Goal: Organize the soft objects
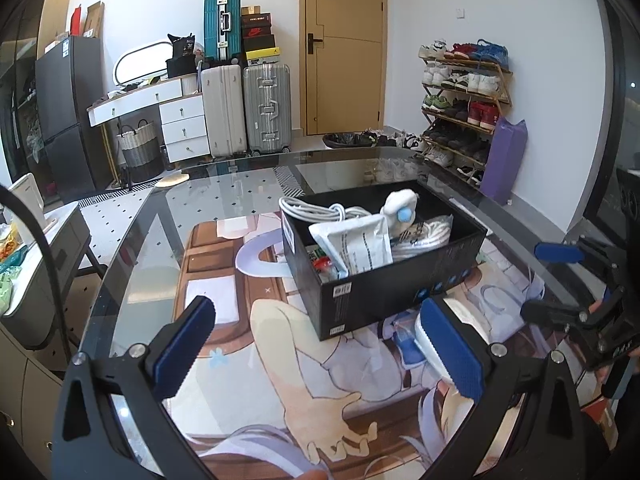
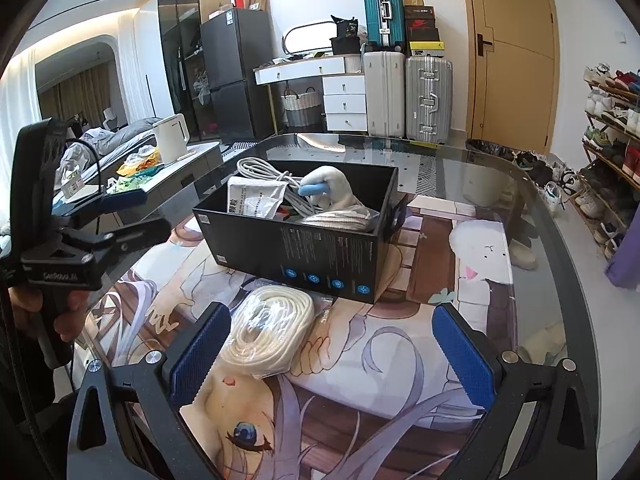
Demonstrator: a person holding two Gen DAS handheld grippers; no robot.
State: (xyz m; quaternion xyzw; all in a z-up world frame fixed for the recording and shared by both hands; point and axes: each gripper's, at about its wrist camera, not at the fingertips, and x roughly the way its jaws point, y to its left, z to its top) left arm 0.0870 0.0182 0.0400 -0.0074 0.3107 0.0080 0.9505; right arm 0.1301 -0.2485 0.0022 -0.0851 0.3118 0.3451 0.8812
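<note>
We are hovering both spread, empty grippers, left and right, over the bagged rope beside the box near the table's front edge, probably readying a grab.

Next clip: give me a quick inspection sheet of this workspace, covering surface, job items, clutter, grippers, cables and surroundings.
Surface: glass table over a printed anime mat.
Job's things: black box holding white cords, a white pouch and a white plush toy; bagged rope coil lies on the mat in front of the box.
Clutter: nothing seen on the table besides these.
Grippers: left gripper open, empty; right gripper open, the coil lying just ahead of its jaws, not gripped.
Cables: black cable at the left gripper.
Surroundings: suitcases, shoe rack, door, side counter with kettle.
</note>
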